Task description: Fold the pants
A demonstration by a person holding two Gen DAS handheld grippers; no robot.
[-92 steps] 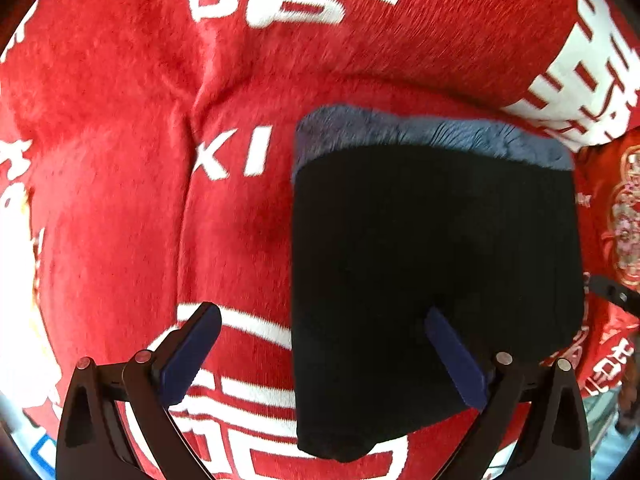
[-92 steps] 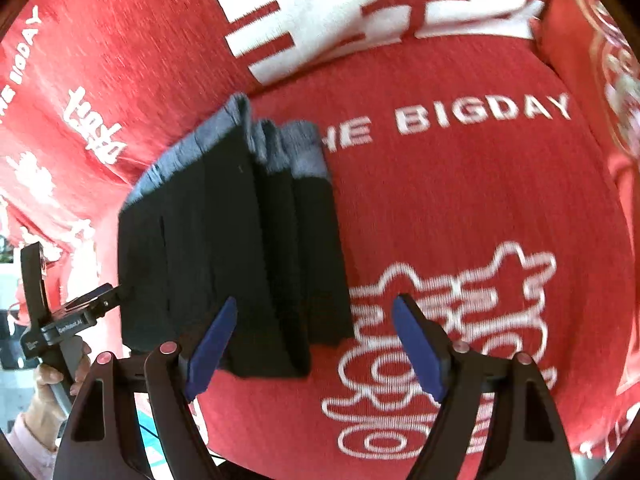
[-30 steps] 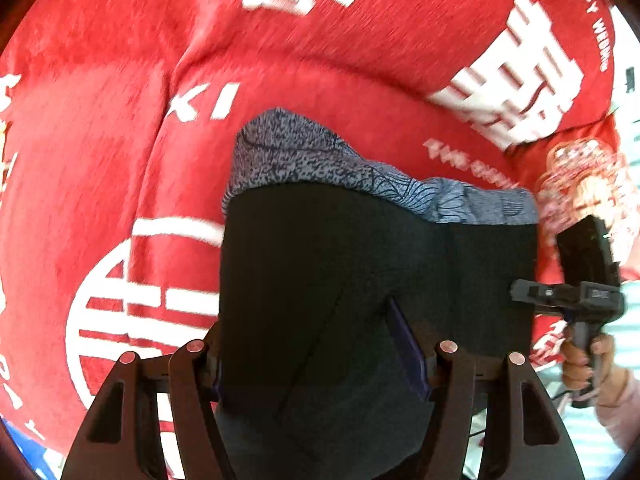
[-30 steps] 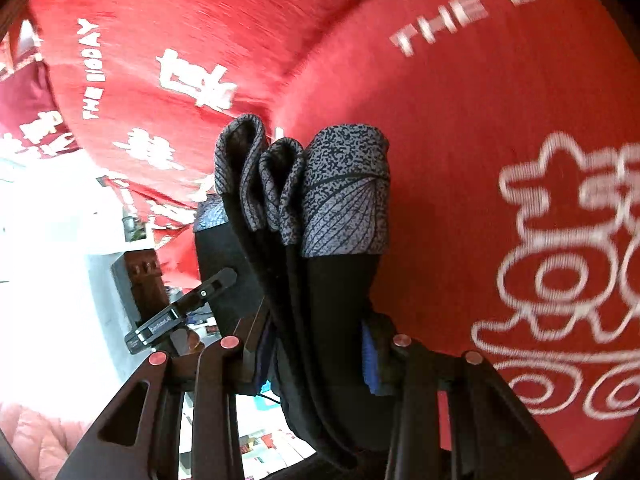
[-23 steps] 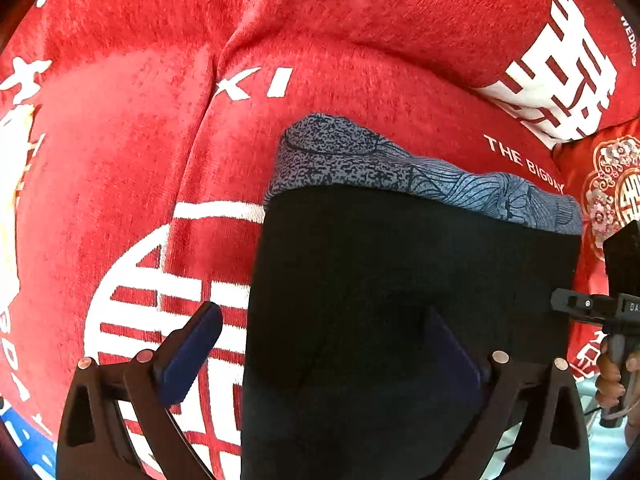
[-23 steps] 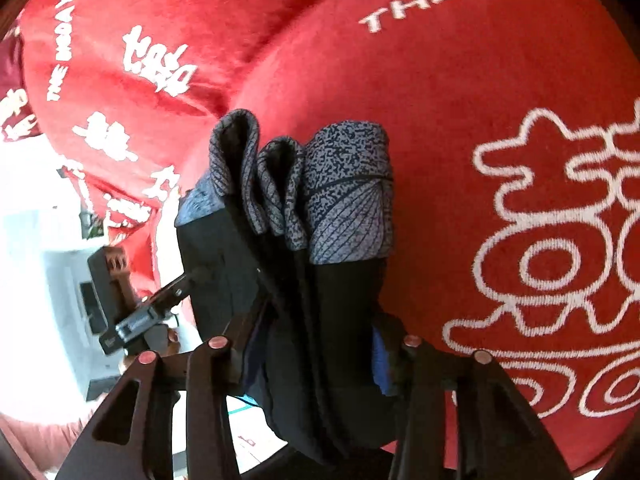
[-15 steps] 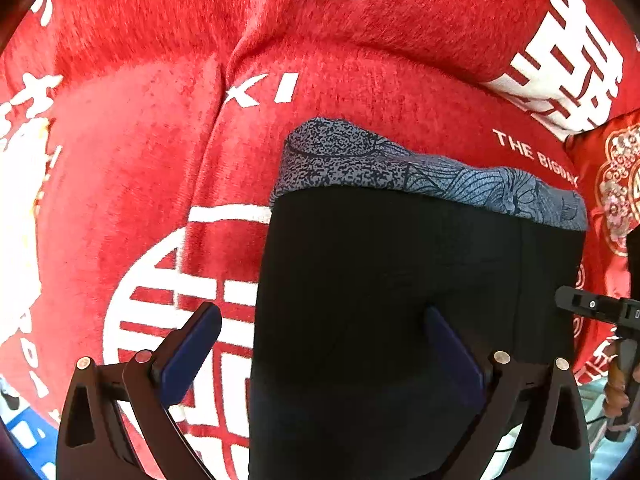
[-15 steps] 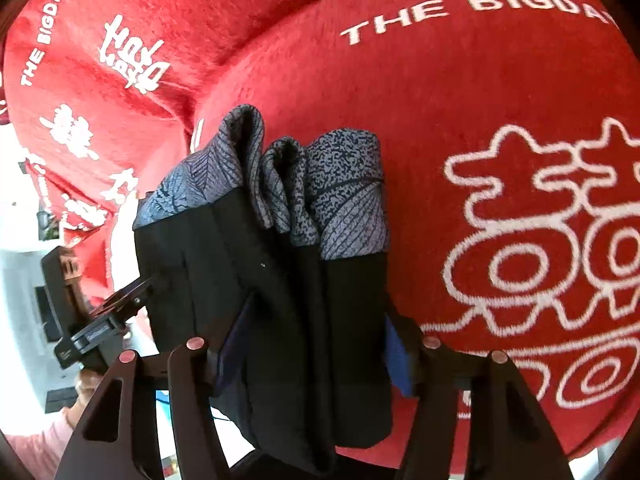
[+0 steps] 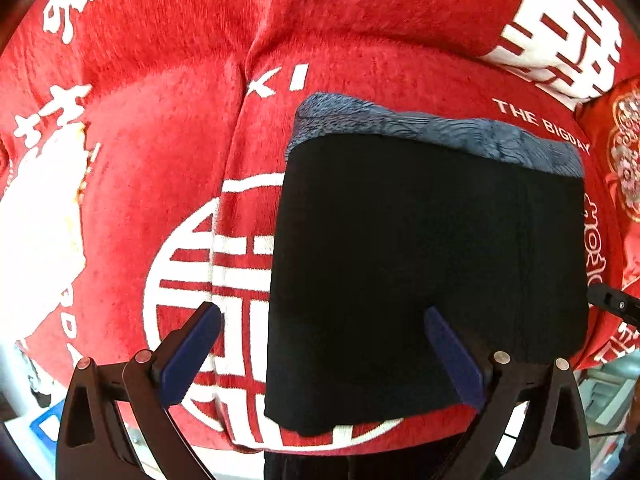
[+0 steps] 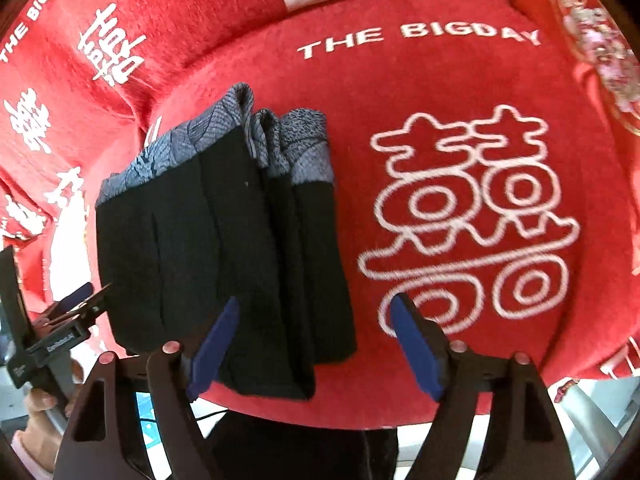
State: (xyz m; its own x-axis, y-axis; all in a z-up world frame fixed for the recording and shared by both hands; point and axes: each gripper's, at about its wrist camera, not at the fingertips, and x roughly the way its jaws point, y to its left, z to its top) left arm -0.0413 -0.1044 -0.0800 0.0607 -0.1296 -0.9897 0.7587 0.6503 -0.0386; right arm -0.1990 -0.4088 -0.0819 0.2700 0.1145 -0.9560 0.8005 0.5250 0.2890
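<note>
The folded black pants (image 9: 432,264), with a grey patterned waistband (image 9: 436,132) at the far end, lie flat on the red cushion (image 9: 160,152). My left gripper (image 9: 322,350) hovers open above their near left part; its right finger (image 9: 452,356) is over the cloth and its left one over the cushion. In the right wrist view the pants (image 10: 224,248) show as stacked folds. My right gripper (image 10: 316,342) straddles their near right corner with its jaws opening, and the pads are clear of the cloth. The left gripper (image 10: 60,320) appears at the pants' left side.
The cushion cover has white characters (image 10: 472,224) and "THE BIGDAY" lettering (image 10: 420,36). A seam (image 9: 240,92) splits two cushions left of the pants. An embroidered red pillow (image 9: 624,152) lies to the right. The cushion's front edge (image 10: 360,420) is near; a person's hand (image 10: 36,412) holds the left gripper.
Both grippers let go of the pants, opened and drew back upward. The pants, gripped and bunched a second ago, now lie flat on the cushion.
</note>
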